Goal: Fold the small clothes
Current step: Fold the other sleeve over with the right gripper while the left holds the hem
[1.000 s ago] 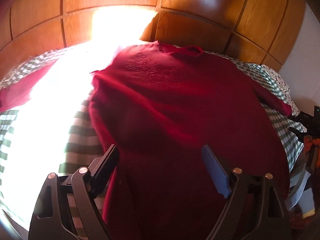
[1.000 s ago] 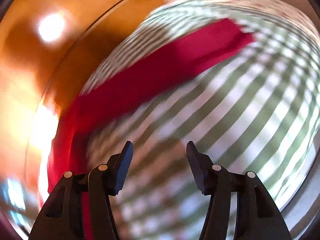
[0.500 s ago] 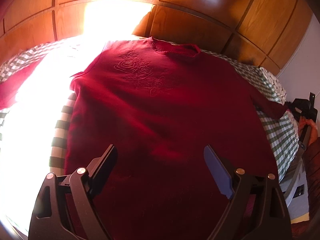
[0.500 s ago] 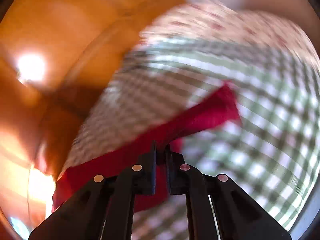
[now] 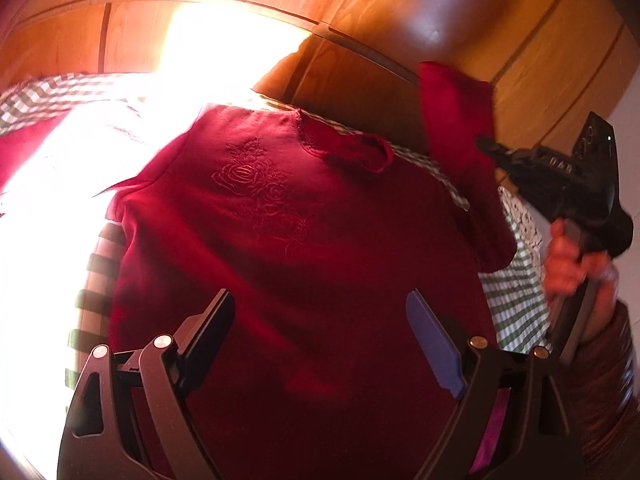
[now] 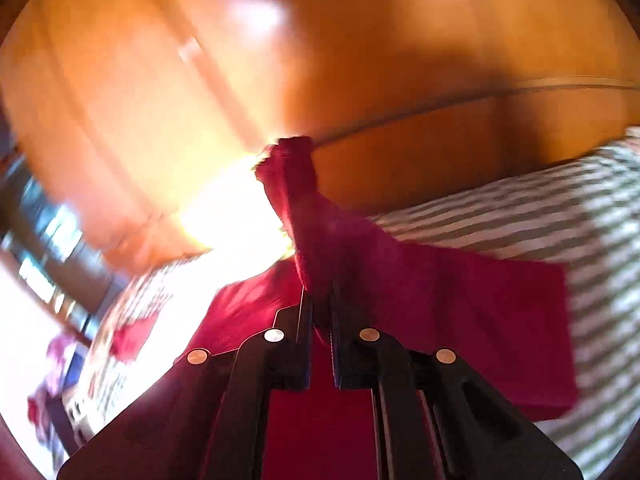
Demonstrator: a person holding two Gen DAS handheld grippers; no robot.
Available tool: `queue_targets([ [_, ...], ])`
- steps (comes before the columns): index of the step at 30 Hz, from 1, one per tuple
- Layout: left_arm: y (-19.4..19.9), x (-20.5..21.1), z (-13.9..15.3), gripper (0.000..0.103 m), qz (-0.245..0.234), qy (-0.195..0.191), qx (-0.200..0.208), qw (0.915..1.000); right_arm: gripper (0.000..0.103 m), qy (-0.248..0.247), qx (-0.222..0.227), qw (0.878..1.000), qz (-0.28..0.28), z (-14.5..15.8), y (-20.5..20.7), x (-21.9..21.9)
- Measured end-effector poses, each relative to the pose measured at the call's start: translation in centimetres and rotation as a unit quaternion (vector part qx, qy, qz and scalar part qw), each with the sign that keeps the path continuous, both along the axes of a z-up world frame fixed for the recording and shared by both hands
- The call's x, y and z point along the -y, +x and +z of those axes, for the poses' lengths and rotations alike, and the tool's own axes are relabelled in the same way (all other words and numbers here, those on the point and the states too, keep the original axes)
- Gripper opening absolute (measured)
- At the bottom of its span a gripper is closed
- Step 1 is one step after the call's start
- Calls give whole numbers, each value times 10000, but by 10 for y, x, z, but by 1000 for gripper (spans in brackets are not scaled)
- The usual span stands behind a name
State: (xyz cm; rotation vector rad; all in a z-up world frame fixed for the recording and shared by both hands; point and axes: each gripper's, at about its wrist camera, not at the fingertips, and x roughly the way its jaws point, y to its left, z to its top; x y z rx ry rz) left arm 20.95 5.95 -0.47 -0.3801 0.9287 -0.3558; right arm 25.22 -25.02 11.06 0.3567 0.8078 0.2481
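Sweater [image 5: 304, 248] collar faces headboard [image 5: 400, 8]; right gripper [image 6: 320, 312] lifts sleeve [image 6: 296, 184].

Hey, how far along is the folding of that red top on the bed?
Done: the red sweater lies spread flat on the checked bedspread. In hand: the right tongs are shut on its sleeve, lifted off the bed. Left: no fold is laid yet; the left tongs hover open above the body.

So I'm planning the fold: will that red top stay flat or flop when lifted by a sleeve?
Probably flops: the sleeve bends limp from the right gripper. The red top looks light, and its body lies draped.
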Motion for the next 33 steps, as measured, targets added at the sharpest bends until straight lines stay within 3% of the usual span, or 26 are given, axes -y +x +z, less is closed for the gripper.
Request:
queue_targets([
  [3, 12, -9, -4, 86, 112, -239, -80, 9996, 10, -108, -201, 9985, 495, -20, 6, -40],
  [5, 20, -13, -6, 85, 195, -303, -126, 9993, 39, 9, -248, 9983, 527, -25, 2, -45],
  [6, 24, -15, -7, 85, 222, -348, -154, 9990, 44, 47, -232, 9986, 467, -25, 1, -41],
  [11, 49, -18, -12, 83, 304, -387, -252, 9985, 46, 157, -255, 9995, 29, -28, -41, -2],
  [16, 81, -9, -28, 80, 300, -321, -517, 9977, 46, 75, -618, 9969, -482, -50, -102, 53],
  [19, 98, 5, -37, 63, 149, -354, -678, 9970, 46, 172, -871, 9922, -879, -67, -135, 83],
  [21, 108, 15, -37, 13, -27, -391, -738, 9965, 46, 254, -1003, 9897, -989, -74, -142, 90],
  [22, 114, 21, -32, 6, -124, -386, -750, 9964, 46, 315, -1077, 9882, -1040, -80, -144, 93],
  [27, 120, 13, 34, 7, 27, -661, 83, 9978, 46, 367, -961, 9909, -866, -83, -116, 84],
  [29, 119, 3, 60, 7, 122, -724, 413, 9964, 61, 346, -821, 9923, -862, -82, -99, 80],
  [33, 123, -15, 78, 7, 404, -392, 619, 9965, 63, 310, -603, 9898, -1254, -84, -72, 91],
])
